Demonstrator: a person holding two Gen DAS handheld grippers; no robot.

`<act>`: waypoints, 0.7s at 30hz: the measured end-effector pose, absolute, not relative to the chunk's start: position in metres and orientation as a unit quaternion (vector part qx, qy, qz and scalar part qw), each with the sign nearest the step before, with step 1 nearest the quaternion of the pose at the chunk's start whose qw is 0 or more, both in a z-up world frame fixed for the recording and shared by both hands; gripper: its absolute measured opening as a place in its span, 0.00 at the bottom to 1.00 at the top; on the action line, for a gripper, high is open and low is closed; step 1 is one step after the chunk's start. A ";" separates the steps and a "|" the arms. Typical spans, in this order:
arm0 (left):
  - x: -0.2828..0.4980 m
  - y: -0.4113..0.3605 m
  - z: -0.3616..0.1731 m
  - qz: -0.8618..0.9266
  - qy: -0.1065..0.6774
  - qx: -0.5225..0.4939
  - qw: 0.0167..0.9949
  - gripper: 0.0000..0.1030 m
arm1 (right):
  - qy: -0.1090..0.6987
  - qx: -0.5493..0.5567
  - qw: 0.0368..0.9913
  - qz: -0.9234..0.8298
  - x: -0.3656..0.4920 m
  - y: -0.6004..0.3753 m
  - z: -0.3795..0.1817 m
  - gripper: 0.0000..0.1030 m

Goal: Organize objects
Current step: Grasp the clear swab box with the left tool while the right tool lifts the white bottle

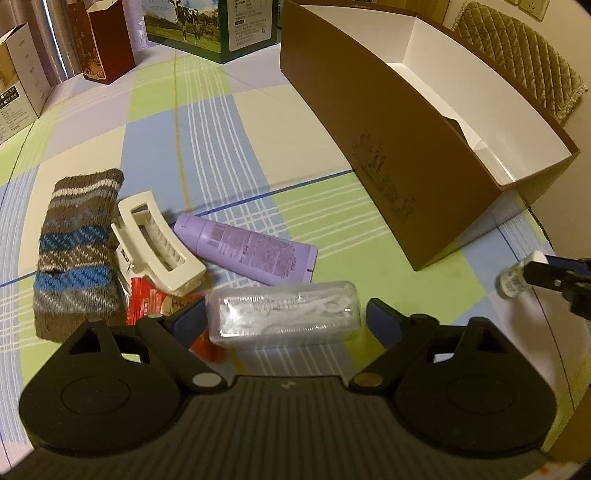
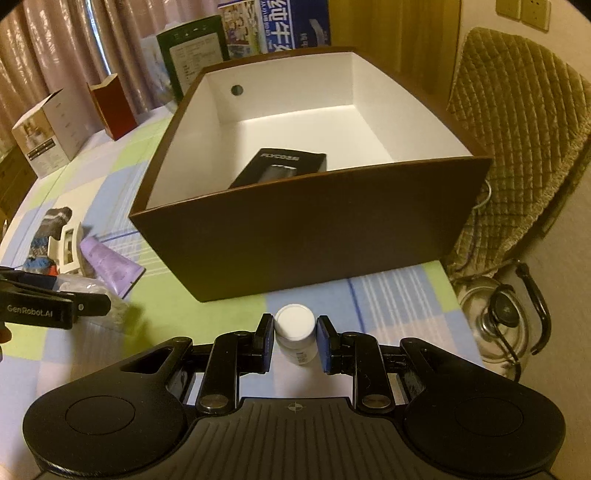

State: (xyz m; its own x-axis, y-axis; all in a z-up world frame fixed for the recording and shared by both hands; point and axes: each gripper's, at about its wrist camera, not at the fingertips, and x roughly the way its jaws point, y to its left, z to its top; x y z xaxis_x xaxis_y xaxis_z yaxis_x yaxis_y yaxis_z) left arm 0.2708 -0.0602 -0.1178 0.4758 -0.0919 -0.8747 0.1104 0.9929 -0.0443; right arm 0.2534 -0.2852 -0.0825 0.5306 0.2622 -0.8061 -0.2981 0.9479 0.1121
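Observation:
My right gripper (image 2: 294,341) is shut on a small white-capped bottle (image 2: 295,332), held in front of the brown box (image 2: 306,229); the bottle also shows in the left wrist view (image 1: 515,278). A black carton (image 2: 280,168) lies inside the box. My left gripper (image 1: 284,321) is open around a clear plastic case (image 1: 284,314) on the tablecloth. Behind it lie a purple tube (image 1: 247,249), a cream hair claw (image 1: 155,242), a striped knit piece (image 1: 79,243) and a red sachet (image 1: 147,301).
Several cartons (image 1: 210,26) stand along the far edge of the checked tablecloth (image 1: 221,140). A quilted chair (image 2: 517,140) and a steel kettle (image 2: 502,317) are to the right of the table. The brown box (image 1: 388,129) stands at the right.

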 end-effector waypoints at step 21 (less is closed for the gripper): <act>0.277 -0.077 -0.017 -0.059 0.419 0.011 0.906 0.81 | 0.372 0.019 0.895 0.245 0.276 -0.324 0.012 0.21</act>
State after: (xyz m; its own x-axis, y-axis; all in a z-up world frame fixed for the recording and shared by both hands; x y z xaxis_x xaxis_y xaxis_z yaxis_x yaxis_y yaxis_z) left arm 0.2765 -0.0775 -0.0175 0.6427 -0.0980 -0.7598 0.1165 0.9927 -0.0295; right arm 0.2757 -0.3236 0.0118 0.6033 0.4516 -0.6573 -0.4240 0.8797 0.2153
